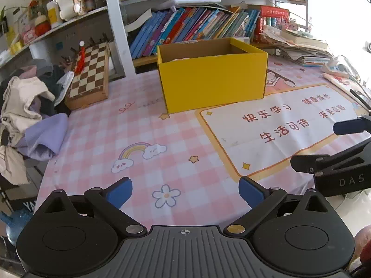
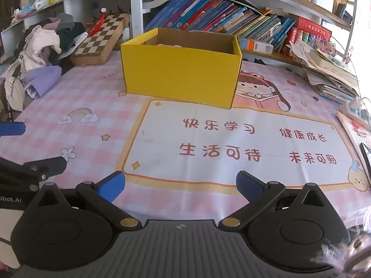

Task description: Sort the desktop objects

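We are looking across the tabletop (image 2: pixel 97 106), spread with a pink checked cloth bearing a white panel of red characters (image 2: pixel 231 139); behind its far edge the bookshelf (image 2: pixel 208 7) is holding a leaning row of books. The yellow cardboard box (image 2: pixel 180 76) is standing open-topped toward the far edge, near the middle, with something pale barely showing inside that we cannot make out. At the far left corner a heap of clothes (image 1: pixel 30 115) is spilling over the edge beside a chessboard case (image 1: pixel 90 74); at the far right corner a stack of papers and books (image 2: pixel 329 74) is lying. We are holding the left claw (image 1: pixel 185 191) and the right claw (image 2: pixel 180 185) over the near edge, side by side; each is standing wide apart with only cloth showing between its blue pads.
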